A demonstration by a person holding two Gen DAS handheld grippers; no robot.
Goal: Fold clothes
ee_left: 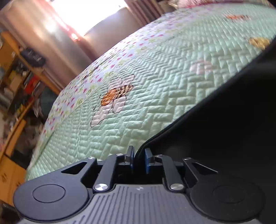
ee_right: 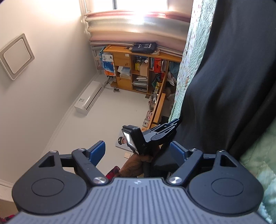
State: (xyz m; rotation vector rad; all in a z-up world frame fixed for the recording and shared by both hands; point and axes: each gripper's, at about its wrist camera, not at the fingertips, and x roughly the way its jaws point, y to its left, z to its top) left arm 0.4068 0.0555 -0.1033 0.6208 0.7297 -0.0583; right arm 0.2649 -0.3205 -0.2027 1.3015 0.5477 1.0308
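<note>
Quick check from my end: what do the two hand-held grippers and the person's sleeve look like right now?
Both hand-held grippers, left and right, share one build: black linkage arms with silver screws, round black hubs, a grey ribbed body and blue finger pads. The left one also carries a small camera block with a lit screen. A red and black sleeve shows at the wrist.

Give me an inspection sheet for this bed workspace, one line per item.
Surface: mint green quilted bedspread with embroidered bee, spread over the bed.
Job's things: black fabric garment lying on the bedspread.
Clutter: nothing seen on the bed.
Grippers: left gripper shut on the garment's edge; right gripper open, empty.
Cables: nothing seen.
Surroundings: crowded wooden shelf unit, white wall air conditioner, bright curtained window.
</note>
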